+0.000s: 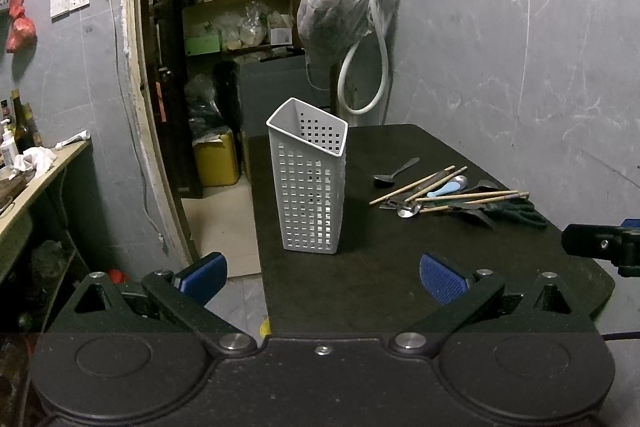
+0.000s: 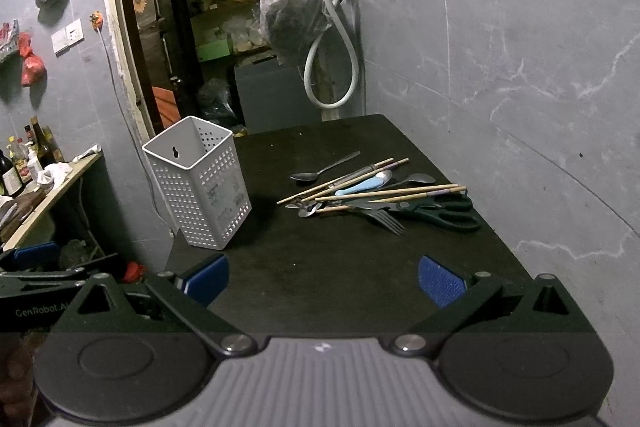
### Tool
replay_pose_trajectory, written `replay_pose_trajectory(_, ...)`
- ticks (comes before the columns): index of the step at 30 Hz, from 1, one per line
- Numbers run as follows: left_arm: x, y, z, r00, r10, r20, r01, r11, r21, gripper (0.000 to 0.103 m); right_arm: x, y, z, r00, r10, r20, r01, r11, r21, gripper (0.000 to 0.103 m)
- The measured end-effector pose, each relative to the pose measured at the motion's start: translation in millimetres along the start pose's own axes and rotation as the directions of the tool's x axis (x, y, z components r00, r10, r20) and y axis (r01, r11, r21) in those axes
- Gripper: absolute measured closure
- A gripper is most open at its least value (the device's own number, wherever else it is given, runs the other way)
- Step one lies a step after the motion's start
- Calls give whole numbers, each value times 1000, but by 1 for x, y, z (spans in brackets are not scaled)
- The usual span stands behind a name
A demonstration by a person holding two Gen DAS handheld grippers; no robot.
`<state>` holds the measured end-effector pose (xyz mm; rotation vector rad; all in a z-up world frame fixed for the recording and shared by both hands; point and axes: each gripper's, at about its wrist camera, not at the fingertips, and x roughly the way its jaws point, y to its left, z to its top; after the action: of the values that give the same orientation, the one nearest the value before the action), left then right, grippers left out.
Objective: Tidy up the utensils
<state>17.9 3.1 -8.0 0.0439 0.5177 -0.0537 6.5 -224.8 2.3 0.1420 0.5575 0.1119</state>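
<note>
Left gripper [image 1: 322, 277]: hovering at the near edge, jaws spread wide, carrying nothing.
Right gripper [image 2: 322, 277]: likewise gaping, empty.
Holder [image 2: 198, 183]: standing upright, empty, left on the black table [image 2: 320, 267].
Utensils [image 2: 376, 193]: lying heaped right of it, well apart.
Handling: chopsticks [image 2: 390, 191] looking light, thin, likely rolling; spoon [image 2: 324, 171] seeming slick. Pinching mid-shaft is looking safest.

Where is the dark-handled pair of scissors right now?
In the right wrist view, the dark-handled pair of scissors lies on the black table at the utensil pile's right end, beside the metal fork.
</note>
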Motion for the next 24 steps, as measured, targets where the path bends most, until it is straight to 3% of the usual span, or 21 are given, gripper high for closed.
replay_pose_trajectory(24,6,1,-1,1000,-5,-19,5,1000,3,1,2,1,-2,1000,-1,-14,1,1000,0,0)
